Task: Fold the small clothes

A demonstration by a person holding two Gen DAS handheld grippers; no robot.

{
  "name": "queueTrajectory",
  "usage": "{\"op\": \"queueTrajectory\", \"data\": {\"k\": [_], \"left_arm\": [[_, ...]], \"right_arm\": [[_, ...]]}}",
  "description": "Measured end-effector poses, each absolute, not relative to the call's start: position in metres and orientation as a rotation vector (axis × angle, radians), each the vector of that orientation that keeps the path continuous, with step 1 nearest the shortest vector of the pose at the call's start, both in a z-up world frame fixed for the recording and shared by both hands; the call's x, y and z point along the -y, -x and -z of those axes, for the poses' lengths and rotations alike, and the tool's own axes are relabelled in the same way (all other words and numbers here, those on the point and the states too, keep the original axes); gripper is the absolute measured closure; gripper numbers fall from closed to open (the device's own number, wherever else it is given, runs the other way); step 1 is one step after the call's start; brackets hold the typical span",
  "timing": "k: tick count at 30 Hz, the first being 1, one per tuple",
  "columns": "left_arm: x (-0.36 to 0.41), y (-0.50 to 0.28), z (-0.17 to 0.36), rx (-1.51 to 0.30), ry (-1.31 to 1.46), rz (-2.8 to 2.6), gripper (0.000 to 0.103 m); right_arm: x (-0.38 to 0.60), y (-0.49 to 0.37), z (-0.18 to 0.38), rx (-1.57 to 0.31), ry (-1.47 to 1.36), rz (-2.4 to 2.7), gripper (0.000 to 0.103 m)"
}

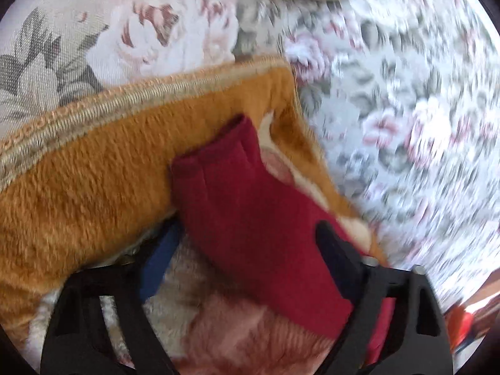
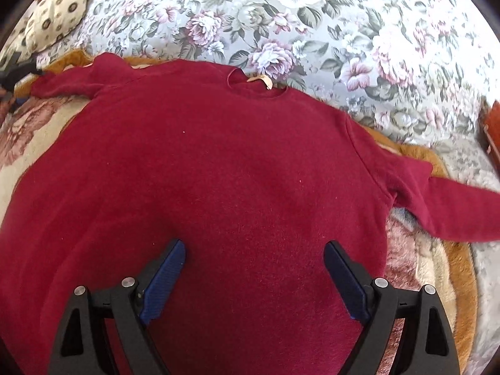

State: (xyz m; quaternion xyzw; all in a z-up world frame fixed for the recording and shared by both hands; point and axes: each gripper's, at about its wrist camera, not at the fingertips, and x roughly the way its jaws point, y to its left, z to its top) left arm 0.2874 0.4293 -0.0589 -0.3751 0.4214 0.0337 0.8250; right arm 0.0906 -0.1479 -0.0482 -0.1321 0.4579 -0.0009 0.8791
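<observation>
Sweater (image 2: 218, 172) flat on blanket (image 2: 450, 250) | sleeve (image 1: 250, 206) between left hand-held gripper (image 1: 247, 237) fingers

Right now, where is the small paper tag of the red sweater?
In the right wrist view the tag lies at the sweater's neckline, top centre, at the far edge next to the floral bedspread.

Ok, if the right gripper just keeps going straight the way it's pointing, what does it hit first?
Most likely the body of the red sweater, which lies spread flat under the open right gripper. Nothing else shows between them, though how far off the fabric is stays unclear.
</observation>
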Motion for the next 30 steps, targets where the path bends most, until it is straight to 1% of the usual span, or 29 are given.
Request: {"op": "queueTrajectory", "data": {"k": [3, 4, 6, 7, 9, 12, 13, 14, 15, 16, 18, 21, 23, 26, 30], "left_arm": [[-0.429, -0.293, 0.055, -0.888, 0.792, -0.086, 0.062], [-0.426, -0.294, 0.055, -0.895, 0.776, -0.101, 0.066], [-0.424, -0.292, 0.052, -0.883, 0.737, -0.135, 0.087], [-0.422, -0.293, 0.053, -0.884, 0.716, -0.161, 0.093], [-0.421, -0.293, 0.055, -0.89, 0.675, -0.217, 0.096], [-0.406, -0.284, 0.039, -0.823, 0.59, -0.238, 0.097], [-0.398, -0.283, 0.032, -0.805, 0.554, -0.233, 0.097], [-0.387, -0.281, 0.021, -0.778, 0.518, -0.21, 0.097], [-0.375, -0.279, 0.011, -0.755, 0.492, -0.18, 0.097], [-0.356, -0.277, -0.004, -0.721, 0.452, -0.133, 0.097], [-0.311, -0.27, -0.037, -0.662, 0.404, 0.012, 0.097], [-0.232, -0.255, -0.075, -0.598, 0.366, 0.245, 0.097], [-0.184, -0.245, -0.087, -0.582, 0.349, 0.355, 0.097], [-0.111, -0.233, -0.085, -0.595, 0.357, 0.487, 0.097], [-0.022, -0.23, -0.061, -0.647, 0.358, 0.538, 0.097]], "right_arm": [[0.147, -0.091, 0.048, -0.948, 0.292, 0.004, 0.014], [0.147, -0.091, 0.048, -0.95, 0.289, 0.006, 0.014], [0.147, -0.093, 0.048, -0.955, 0.28, 0.014, 0.013], [0.147, -0.094, 0.048, -0.956, 0.278, 0.019, 0.013], [0.146, -0.095, 0.048, -0.959, 0.277, 0.027, 0.013], [0.146, -0.095, 0.044, -0.964, 0.295, 0.025, 0.013], [0.146, -0.095, 0.039, -0.97, 0.304, 0.016, 0.015], [0.148, -0.094, 0.033, -0.962, 0.302, 0.017, 0.02], [0.152, -0.092, 0.025, -0.937, 0.29, 0.026, 0.021], [0.161, -0.088, 0.011, -0.893, 0.252, 0.05, 0.021], [0.176, -0.078, 0.002, -0.837, 0.177, 0.079, 0.021], [0.202, -0.07, 0.007, -0.843, 0.117, 0.161, 0.021], [0.215, -0.067, 0.017, -0.879, 0.087, 0.189, 0.021], [0.228, -0.064, 0.028, -0.916, 0.044, 0.204, 0.021], [0.243, -0.057, 0.024, -0.897, 0.007, 0.226, 0.021]]}}
